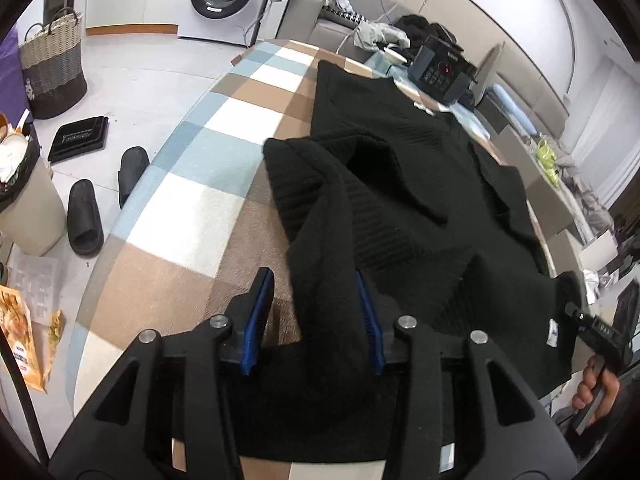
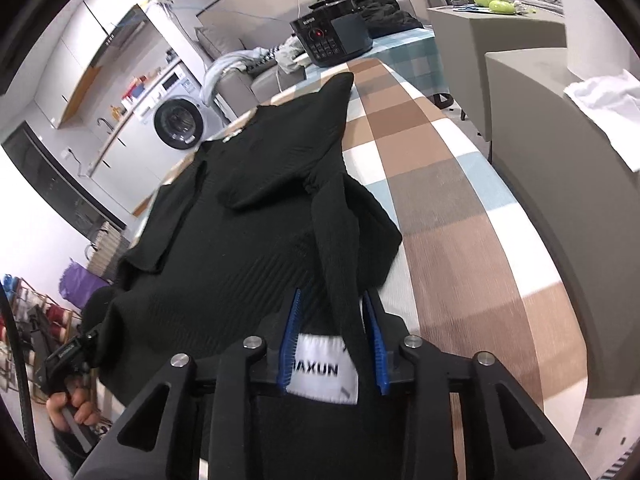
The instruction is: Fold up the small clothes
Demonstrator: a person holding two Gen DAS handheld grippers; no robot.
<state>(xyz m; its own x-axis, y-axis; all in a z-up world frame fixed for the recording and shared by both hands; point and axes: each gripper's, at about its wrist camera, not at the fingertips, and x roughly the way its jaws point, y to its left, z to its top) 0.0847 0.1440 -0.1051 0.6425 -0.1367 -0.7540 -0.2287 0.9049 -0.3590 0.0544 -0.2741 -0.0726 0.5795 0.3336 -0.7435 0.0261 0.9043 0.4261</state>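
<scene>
sweater (image 1: 400,184): black ribbed knit, centre frame on checked table (image 1: 192,200) | handling: you'll likely find it soft, limp, stretchy; pinch doubled edges, not single rib | left claw (image 1: 312,316): part open, fabric between, not pinched | right claw (image 2: 334,340): part open, sleeve fold and label (image 2: 324,372) between, unclamped

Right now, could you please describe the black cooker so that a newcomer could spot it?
Start at the checked table and follow it to its far end, past the black sweater. The cooker stands there, the only hard, boxy thing, with a red light and a keypad on its front.
</scene>
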